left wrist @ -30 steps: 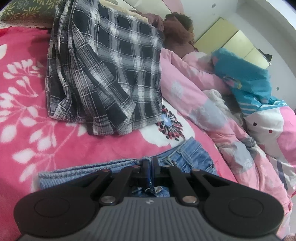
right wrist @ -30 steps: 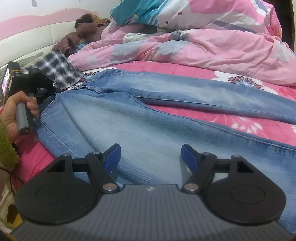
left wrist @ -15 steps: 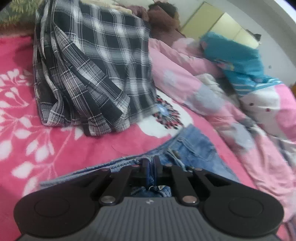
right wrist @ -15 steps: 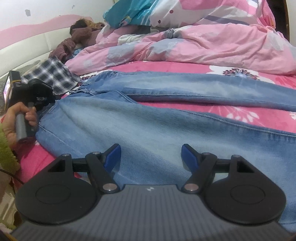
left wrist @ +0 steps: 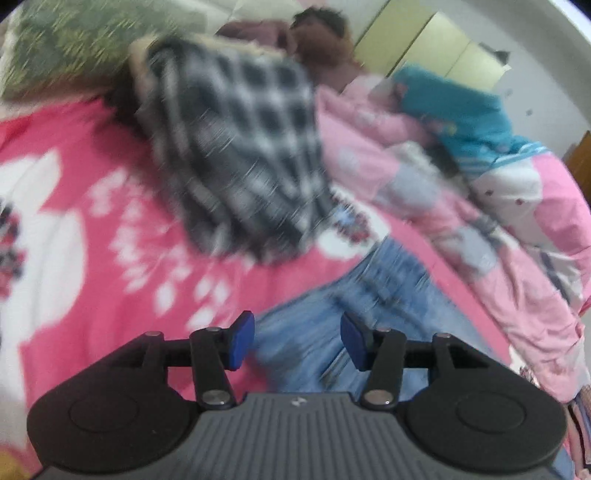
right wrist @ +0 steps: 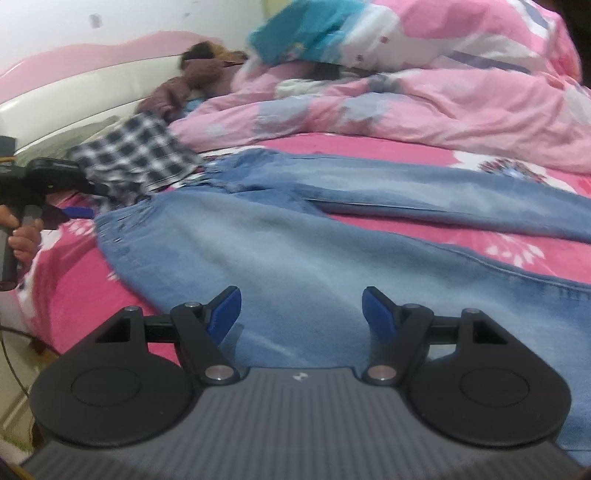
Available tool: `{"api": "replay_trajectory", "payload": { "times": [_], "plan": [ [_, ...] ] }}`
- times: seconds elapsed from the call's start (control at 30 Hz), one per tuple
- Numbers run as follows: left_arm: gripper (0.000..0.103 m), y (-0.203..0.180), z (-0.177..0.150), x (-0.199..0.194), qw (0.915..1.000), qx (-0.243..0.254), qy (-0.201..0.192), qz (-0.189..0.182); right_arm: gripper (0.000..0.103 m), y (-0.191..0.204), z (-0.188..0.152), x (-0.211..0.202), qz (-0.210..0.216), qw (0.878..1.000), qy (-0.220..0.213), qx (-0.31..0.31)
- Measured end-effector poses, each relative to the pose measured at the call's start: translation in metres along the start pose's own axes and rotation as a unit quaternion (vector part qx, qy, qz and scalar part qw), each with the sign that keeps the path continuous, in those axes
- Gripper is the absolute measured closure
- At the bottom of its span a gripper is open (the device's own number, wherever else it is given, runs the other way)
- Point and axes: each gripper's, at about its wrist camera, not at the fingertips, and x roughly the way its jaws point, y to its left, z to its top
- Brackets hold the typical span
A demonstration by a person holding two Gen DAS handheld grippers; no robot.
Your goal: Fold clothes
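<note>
We've got the jeans [right wrist: 295,236] spread flat across the bed [right wrist: 66,280] near its edge — ready for folding. Left hand-held gripper [left wrist: 297,341] is opening over the waistband, nothing pinched; right hand-held gripper [right wrist: 301,317] hovers spread — empty — above a leg.

The bed [right wrist: 369,147] wears a hot-pink sheet [left wrist: 74,277] printed with white leaves and flowers. On it lie the blue jeans [right wrist: 295,251] — spread flat across the near part, legs running off to the right. A black-and-white checked shirt [right wrist: 140,158] sits at the far left by the headboard. A rumpled pink duvet [right wrist: 424,103] is heaped along the far side, a teal piece of bedding [right wrist: 295,33] on top.
</note>
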Motion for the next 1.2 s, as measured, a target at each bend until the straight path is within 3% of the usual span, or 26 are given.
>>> {"api": "replay_trajectory", "payload": {
  "times": [0.13, 0.23, 0.3, 0.37, 0.47, 0.53, 0.57, 0.63, 0.83, 0.93, 1.03, 1.13, 1.2],
  "plan": [
    [0.051, 0.011, -0.016, 0.010, 0.9989, -0.024, 0.038, -0.016, 0.031, 0.026, -0.001, 0.002, 0.043, 0.996, 0.005, -0.078],
    [0.053, 0.012, -0.018, 0.011, 0.9990, -0.027, 0.029, -0.020, 0.037, 0.050, -0.002, 0.007, 0.065, 0.986, 0.011, -0.151],
    [0.068, 0.011, -0.018, 0.015, 0.9989, -0.035, 0.025, -0.018, 0.048, 0.069, -0.005, 0.013, 0.069, 0.976, 0.017, -0.208],
    [0.076, 0.011, -0.018, 0.019, 0.9990, -0.037, 0.026, -0.006, 0.057, 0.083, -0.009, 0.020, 0.066, 0.964, 0.021, -0.255],
    [0.079, 0.010, -0.019, 0.021, 0.9991, -0.036, 0.021, -0.001, 0.063, 0.102, -0.014, 0.032, 0.056, 0.945, 0.024, -0.321],
    [0.082, 0.010, -0.020, 0.021, 0.9992, -0.036, 0.014, 0.000, 0.074, 0.111, -0.016, 0.040, 0.045, 0.936, 0.024, -0.349],
    [0.086, 0.009, -0.021, 0.020, 0.9992, -0.038, 0.011, 0.000, 0.090, 0.114, -0.015, 0.042, 0.036, 0.933, 0.024, -0.357],
    [0.091, 0.008, -0.019, 0.016, 0.9991, -0.041, 0.004, -0.003, 0.098, 0.118, -0.009, 0.040, 0.025, 0.929, 0.022, -0.368],
    [0.092, -0.003, -0.007, 0.006, 0.9998, -0.012, -0.009, -0.008, 0.099, 0.112, 0.013, 0.017, 0.086, 0.941, 0.041, -0.324],
    [0.092, 0.002, -0.011, 0.016, 0.9998, -0.018, 0.003, 0.005, 0.099, 0.106, 0.000, 0.034, 0.101, 0.947, 0.069, -0.297],
    [0.089, 0.012, -0.016, 0.020, 0.9998, -0.017, 0.009, 0.001, 0.095, 0.104, -0.007, 0.036, 0.101, 0.955, 0.061, -0.271],
    [0.078, 0.019, -0.014, 0.013, 0.9998, -0.017, 0.008, -0.009, 0.085, 0.100, -0.002, 0.024, 0.104, 0.960, 0.056, -0.253],
    [0.067, 0.021, -0.012, 0.000, 0.9997, -0.016, -0.018, 0.004, 0.074, 0.093, 0.004, 0.012, 0.114, 0.966, 0.040, -0.231]
  ]
}}
